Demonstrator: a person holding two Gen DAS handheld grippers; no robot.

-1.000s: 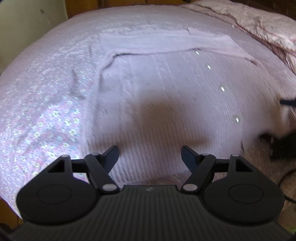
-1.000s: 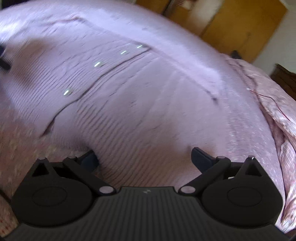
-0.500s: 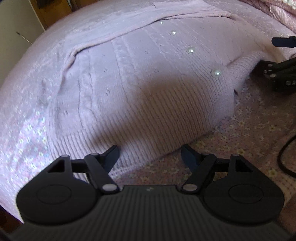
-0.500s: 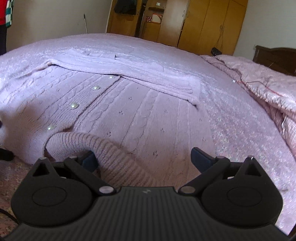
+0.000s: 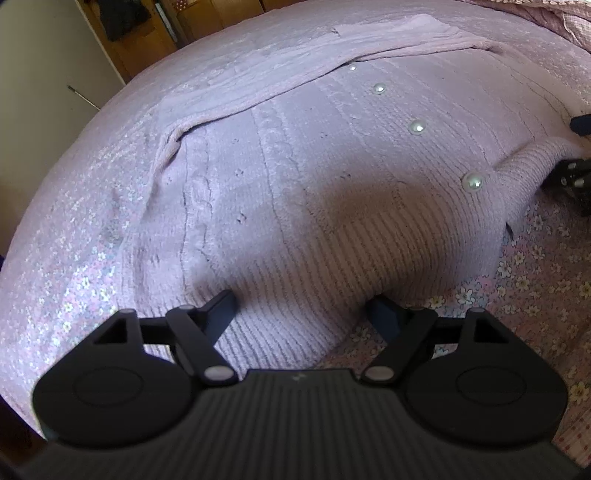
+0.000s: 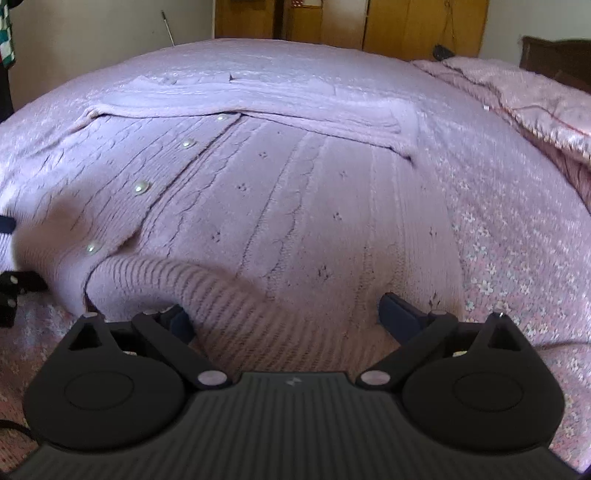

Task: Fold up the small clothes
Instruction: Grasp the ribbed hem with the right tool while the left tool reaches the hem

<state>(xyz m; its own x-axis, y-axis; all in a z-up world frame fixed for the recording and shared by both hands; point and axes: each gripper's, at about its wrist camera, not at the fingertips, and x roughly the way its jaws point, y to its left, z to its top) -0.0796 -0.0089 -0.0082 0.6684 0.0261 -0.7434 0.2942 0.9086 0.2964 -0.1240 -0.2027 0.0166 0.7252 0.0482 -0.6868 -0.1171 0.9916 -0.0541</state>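
From the left wrist view, the left gripper [image 5: 301, 306] hovered low over the ribbed hem of the lilac knitted cardigan [image 5: 295, 177], its jaws opening wide — hem fabric lay between the fingers but neither pad pressed on it. The cardigan lay flat on the floral bedspread [image 5: 535, 280], pearl buttons [image 5: 473, 181] facing up. From the right wrist view, the right gripper [image 6: 280, 314] stood with fingers spread apart, a raised fold of the cardigan's [image 6: 295, 192] hem between them — no pinch was evident. A pink quilt [image 6: 524, 92] lay bunched at the far right, wooden wardrobes [image 6: 406, 26] behind the bed.
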